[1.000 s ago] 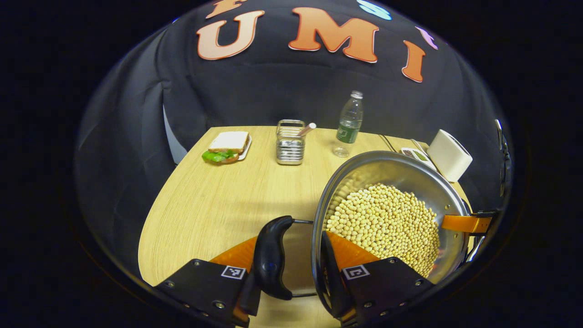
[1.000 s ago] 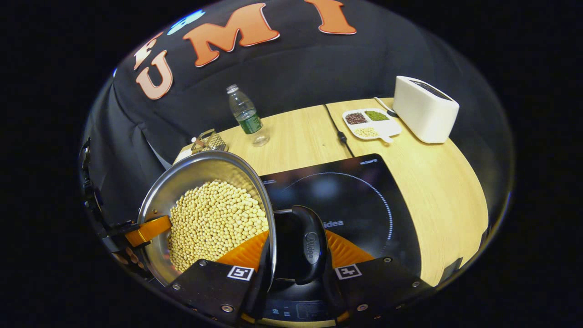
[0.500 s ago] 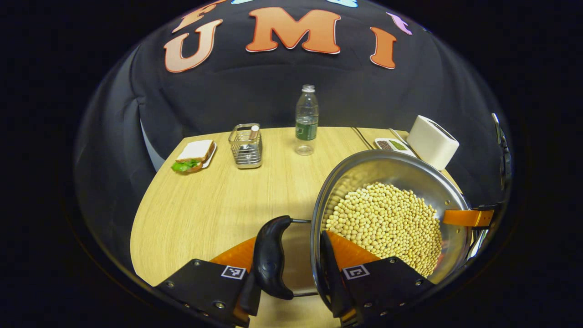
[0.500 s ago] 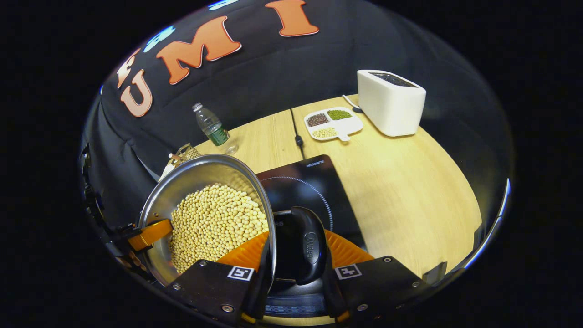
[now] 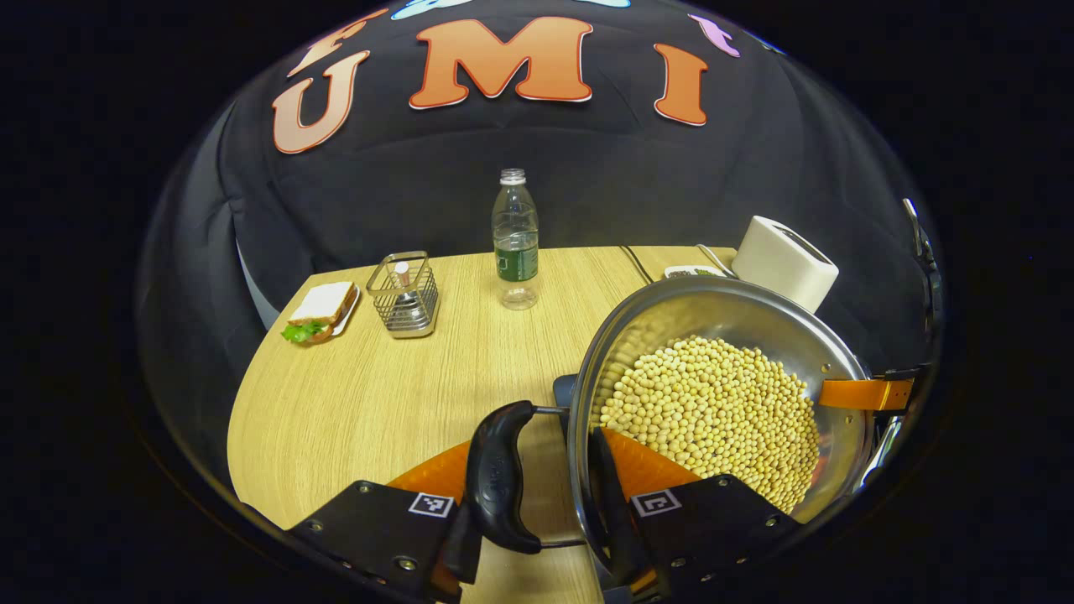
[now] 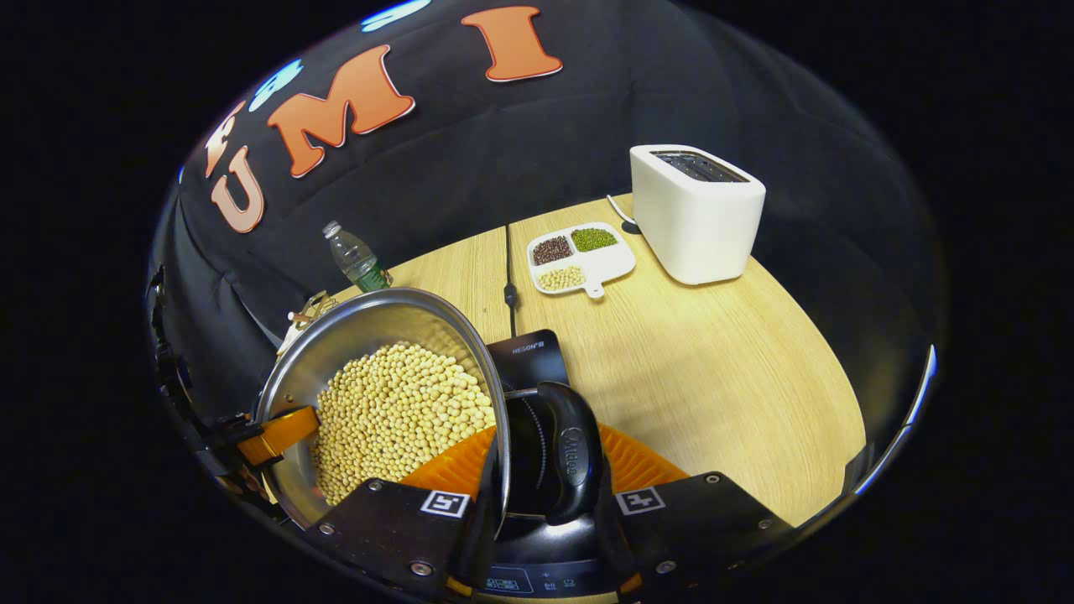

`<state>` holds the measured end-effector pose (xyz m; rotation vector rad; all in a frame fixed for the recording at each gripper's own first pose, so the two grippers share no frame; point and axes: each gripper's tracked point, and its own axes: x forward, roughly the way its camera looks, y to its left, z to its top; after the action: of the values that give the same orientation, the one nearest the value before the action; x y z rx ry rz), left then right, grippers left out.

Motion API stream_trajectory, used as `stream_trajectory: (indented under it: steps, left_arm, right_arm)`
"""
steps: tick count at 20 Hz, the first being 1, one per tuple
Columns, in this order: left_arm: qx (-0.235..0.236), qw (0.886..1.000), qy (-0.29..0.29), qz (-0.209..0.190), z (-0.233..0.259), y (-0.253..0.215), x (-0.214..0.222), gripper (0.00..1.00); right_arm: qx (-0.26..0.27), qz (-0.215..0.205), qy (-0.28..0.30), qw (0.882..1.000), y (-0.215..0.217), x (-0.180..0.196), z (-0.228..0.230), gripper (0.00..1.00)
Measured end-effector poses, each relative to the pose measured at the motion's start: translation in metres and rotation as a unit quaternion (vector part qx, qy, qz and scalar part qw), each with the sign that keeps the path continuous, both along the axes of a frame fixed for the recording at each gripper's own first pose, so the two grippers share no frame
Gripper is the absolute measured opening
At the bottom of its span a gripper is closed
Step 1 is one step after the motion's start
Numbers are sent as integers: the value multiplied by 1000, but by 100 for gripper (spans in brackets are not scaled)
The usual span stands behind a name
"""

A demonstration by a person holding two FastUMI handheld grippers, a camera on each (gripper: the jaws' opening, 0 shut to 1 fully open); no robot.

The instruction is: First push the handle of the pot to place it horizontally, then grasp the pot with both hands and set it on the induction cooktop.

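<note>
Now the pot (image 5: pixel 722 394), full of pale beans (image 5: pixel 713 415), is held up between both grippers. The left gripper (image 5: pixel 545 503) is clamped on the pot's black side handle (image 5: pixel 497 478), with one finger outside the handle and the other inside the rim. The right gripper (image 6: pixel 537 495) has the opposite black handle (image 6: pixel 570 453) pinched the same way. So the pot's long line, handle to handle, runs straight from one gripper to the other.

What matters next is where the cooktop (image 6: pixel 529 356) lies. In the right gripper view its dark glass sits right under and just past the right handle, and a strip of its front edge shows below the gripper. In the left gripper view a small dark corner (image 5: pixel 562 390) peeks out beside the pot wall. My guess is the pot hangs partly over the cooktop, on the near side of the table (image 6: pixel 713 377), and still needs lowering flat. I cannot tell if the bottom touches the glass yet.
</note>
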<state>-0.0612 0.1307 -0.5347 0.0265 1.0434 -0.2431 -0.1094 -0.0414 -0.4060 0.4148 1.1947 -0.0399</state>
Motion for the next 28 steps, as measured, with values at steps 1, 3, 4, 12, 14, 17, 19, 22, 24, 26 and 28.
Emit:
stream_trajectory:
  steps: [1,3,4,12,14,17,19,22,24,26,28]
  left_arm:
    - [1,1000,2,-1,0,-1,1,61]
    - [3,1000,2,-1,1,-1,0,61]
    - [4,1000,5,-3,1,0,0,61]
    - [4,1000,26,-5,-2,-2,1,61]
    - [1,1000,29,-7,-5,-3,0,61]
    - [-2,999,36,-5,-5,-3,0,61]
    - [-5,999,33,-4,-6,-2,-1,57]
    - [-14,999,49,3,-10,1,-12,58]
    - [-18,998,53,5,-5,2,-11,60]
    - [-21,998,54,6,-9,0,-15,66]
    - [-18,998,58,4,-8,-1,-17,70]
  right_arm:
    - [0,1,2,1000,-1,3,-2,49]
    - [1,2,6,1000,-2,10,-9,49]
    - [1,2,8,1000,-3,12,-12,49]
    - [-3,4,33,999,-3,19,-35,49]
    - [-5,3,37,999,-4,18,-37,49]
    - [-9,4,39,999,-6,19,-42,44]
    - [-11,4,39,999,-5,20,-41,49]
    - [-12,1,32,999,-9,20,-40,49]
    - [-13,4,29,999,-10,22,-47,50]
    - [-11,5,28,1000,-10,22,-46,53]
    - [-23,5,24,999,-7,21,-47,57]
